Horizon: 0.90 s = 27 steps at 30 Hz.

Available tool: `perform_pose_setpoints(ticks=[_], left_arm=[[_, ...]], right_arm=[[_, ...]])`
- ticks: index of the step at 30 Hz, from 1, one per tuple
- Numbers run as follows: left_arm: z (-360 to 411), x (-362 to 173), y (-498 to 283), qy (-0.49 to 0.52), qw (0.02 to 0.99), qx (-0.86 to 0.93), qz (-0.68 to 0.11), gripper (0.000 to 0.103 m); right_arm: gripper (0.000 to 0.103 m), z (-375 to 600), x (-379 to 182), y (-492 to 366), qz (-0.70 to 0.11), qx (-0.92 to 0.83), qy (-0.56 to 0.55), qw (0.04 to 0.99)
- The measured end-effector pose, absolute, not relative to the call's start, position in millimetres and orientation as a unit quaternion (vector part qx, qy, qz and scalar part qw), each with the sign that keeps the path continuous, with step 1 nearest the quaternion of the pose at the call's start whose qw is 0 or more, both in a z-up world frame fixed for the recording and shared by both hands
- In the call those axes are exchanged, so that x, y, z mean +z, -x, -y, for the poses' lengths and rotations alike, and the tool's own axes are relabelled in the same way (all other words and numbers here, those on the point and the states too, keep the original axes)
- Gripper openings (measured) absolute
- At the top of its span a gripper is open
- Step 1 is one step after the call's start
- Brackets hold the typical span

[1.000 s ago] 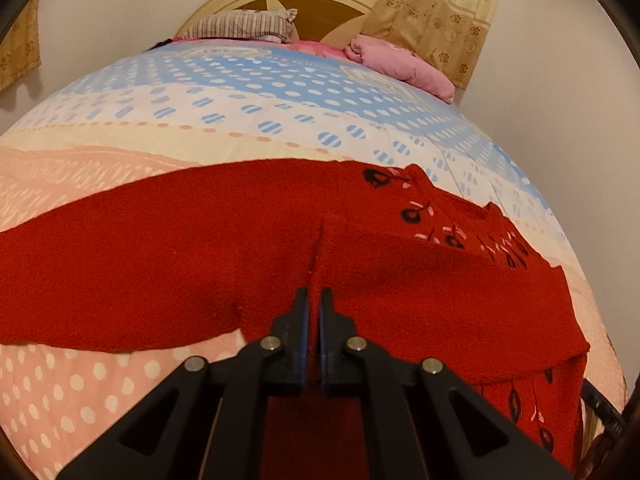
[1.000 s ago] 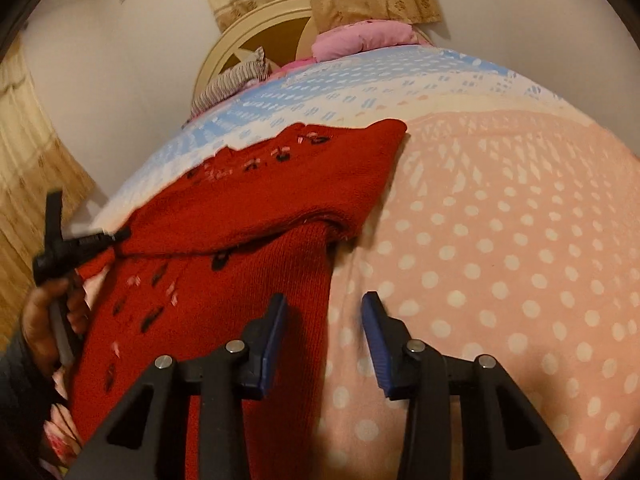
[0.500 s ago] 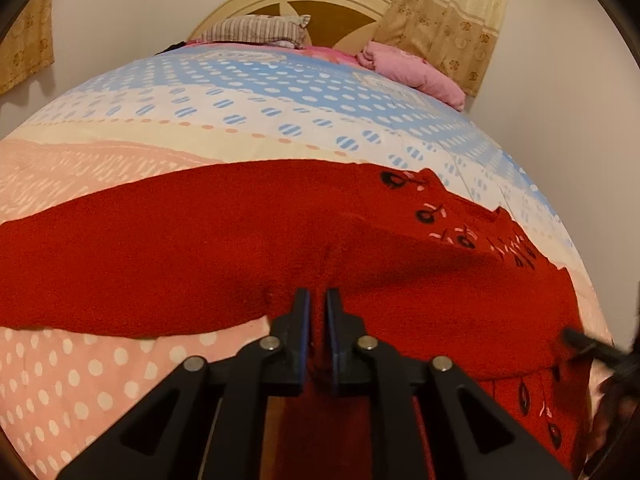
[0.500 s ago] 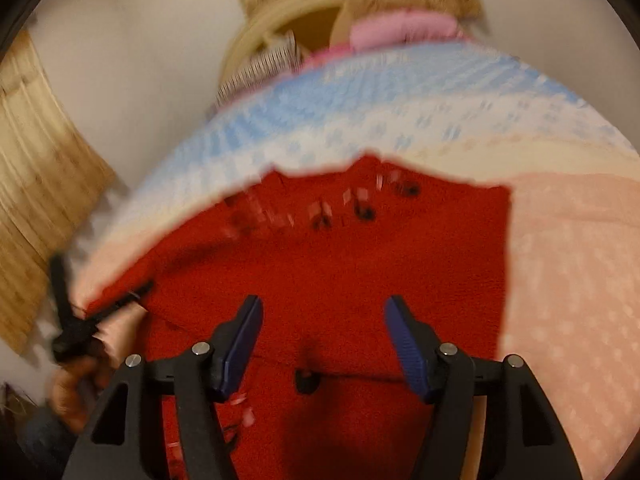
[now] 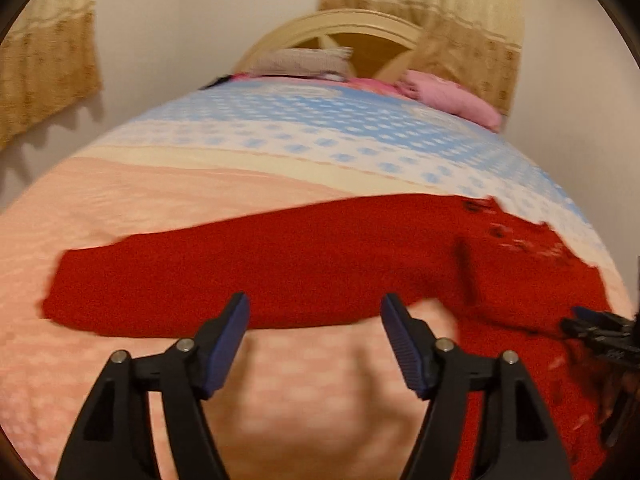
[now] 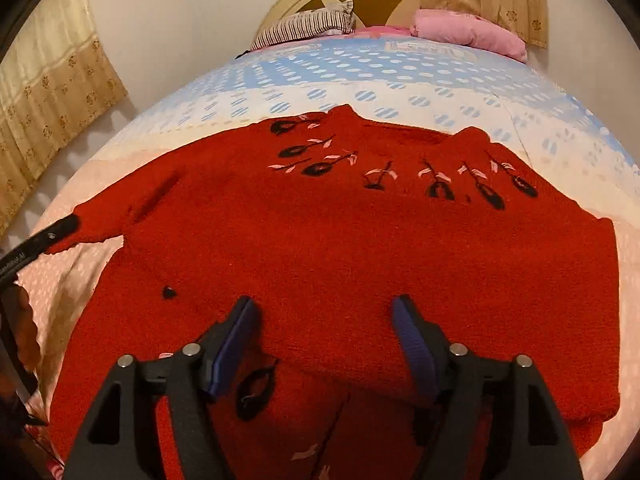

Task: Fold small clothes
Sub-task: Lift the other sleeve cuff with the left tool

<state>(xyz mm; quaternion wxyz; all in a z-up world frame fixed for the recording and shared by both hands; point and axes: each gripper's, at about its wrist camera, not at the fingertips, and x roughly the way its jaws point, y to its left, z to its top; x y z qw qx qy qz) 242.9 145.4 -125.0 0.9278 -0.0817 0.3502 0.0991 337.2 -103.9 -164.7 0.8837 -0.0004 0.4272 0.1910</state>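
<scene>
The left gripper [image 5: 314, 308] has just been opening, nothing between its fingers; ahead, blurred, seemingly a sleeve of the red sweater [image 5: 248, 268]. The right gripper [image 6: 324, 314], also just opened, hangs empty over it.

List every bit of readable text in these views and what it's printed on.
Left gripper, seen at the edge of the right wrist view: small white lettering on its black arm, too small and cut off to read.
Red sweater: embroidered flowers only, no words.
Bedspread: dots only, no text.

red knit sweater [image 6: 340, 240] — partly folded, flat on bed
</scene>
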Motion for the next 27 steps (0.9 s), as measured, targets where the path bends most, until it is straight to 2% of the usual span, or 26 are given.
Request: perform_pose_setpoints(ticks=[4, 10, 17, 27], left_arm=[[-199.2, -134.4, -228.9, 0.111, 0.909, 0.158, -0.369, 0.072], [-255.6, -146.7, -202.7, 0.222, 0.888, 0.183, -0.359, 0.071], [-299.2, -162.6, -180.3, 0.407, 0.852, 0.133, -0.3, 0.059], [-311.6, -173.5, -181.7, 0.46, 0.827, 0.15, -0.287, 0.055]], right_arm=[[0.073, 109.6, -166.5, -338.6, -0.426, 0.199, -0.02, 0.883], [0.077, 104.6, -167.1, -336.9, -0.423, 0.199, -0.003, 0.884], [0.079, 102.9, -166.8, -334.0, -0.42, 0.196, 0.006, 0.886], [0.079, 108.3, -165.5, -331.8, -0.417, 0.202, -0.007, 0.886]])
